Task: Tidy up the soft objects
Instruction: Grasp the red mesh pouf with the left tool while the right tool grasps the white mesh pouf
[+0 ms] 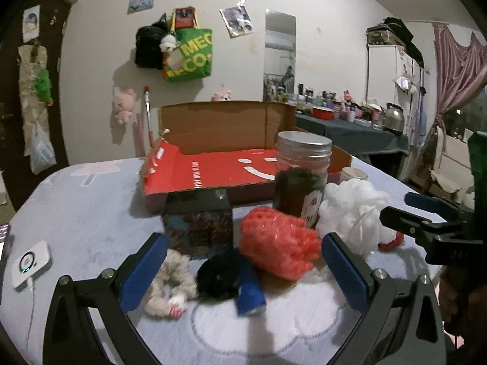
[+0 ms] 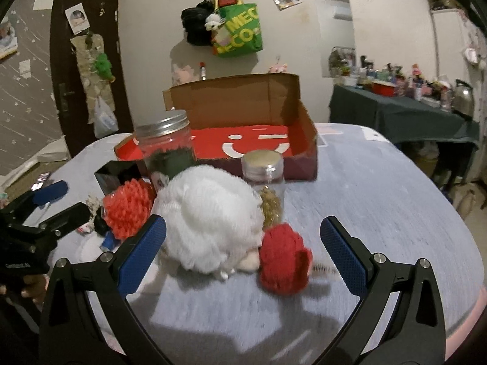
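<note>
We read "MEG…ECO" on the green bag [image 2: 240, 32] on the far wall. Left gripper [image 1: 243, 261] is wide apart w/ the coral pouf [image 1: 278, 243] between its fingers; right gripper [image 2: 243, 251] is wide too, around the white pouf [image 2: 210, 216] & red knit piece [image 2: 283, 258].

A lived-in home room is indicated by a door [image 2: 85, 70], bags [image 1: 188, 51] hung on the wall, pink curtains [image 1: 456, 70] and a cluttered side table [image 2: 404, 112].
</note>
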Demonstrator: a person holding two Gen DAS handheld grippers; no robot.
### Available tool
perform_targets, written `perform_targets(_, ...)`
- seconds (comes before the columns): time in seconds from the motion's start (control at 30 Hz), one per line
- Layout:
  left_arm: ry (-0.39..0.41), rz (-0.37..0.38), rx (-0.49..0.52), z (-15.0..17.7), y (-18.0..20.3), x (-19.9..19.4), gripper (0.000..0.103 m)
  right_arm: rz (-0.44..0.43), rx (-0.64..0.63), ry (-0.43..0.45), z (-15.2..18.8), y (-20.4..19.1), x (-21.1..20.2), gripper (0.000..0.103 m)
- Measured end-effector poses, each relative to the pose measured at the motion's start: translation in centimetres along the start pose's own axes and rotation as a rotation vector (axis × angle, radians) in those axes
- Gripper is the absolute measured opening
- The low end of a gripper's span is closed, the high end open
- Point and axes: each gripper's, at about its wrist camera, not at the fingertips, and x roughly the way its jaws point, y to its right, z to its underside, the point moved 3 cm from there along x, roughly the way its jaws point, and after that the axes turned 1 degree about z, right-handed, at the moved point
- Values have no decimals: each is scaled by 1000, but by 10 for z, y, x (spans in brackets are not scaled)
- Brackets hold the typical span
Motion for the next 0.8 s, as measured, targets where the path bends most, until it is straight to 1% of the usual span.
perform_targets(0.1, -26, 23, 9, -7, 2, 12, 103, -37, -10, -26, -8, 5, 8, 103)
perform_targets(0.23, -66, 50, 21, -5, 7, 25, 103, -128, -38, -81, -14, 4, 22, 103)
perform_targets(0.5, -115, 61, 54, 0, 15, 43, 103, -254, -79, -150, -14, 1, 41, 103)
perform_targets(0.6, -135, 67, 65, 3, 17, 47, 99, -308, -62, -194, -13, 0, 51, 103)
perform_targets(0.67, -146, 68, 75, 4, 18, 51, 95, -326, -53, -213, -12, 0, 55, 99)
perform_targets(0.7, -150, 70, 77, 5, 18, 51, 93, -337, -44, -220, -11, 1, 56, 95)
perform_targets(0.73, -157, 76, 78, 5, 19, 53, 87, -353, -33, -228, -10, 1, 56, 89)
perform_targets(0.77, -166, 87, 77, 6, 20, 54, 75, -370, -24, -239, -10, 1, 58, 84)
perform_targets(0.8, -179, 102, 75, 7, 21, 55, 71, -388, -14, -252, -8, 1, 58, 74)
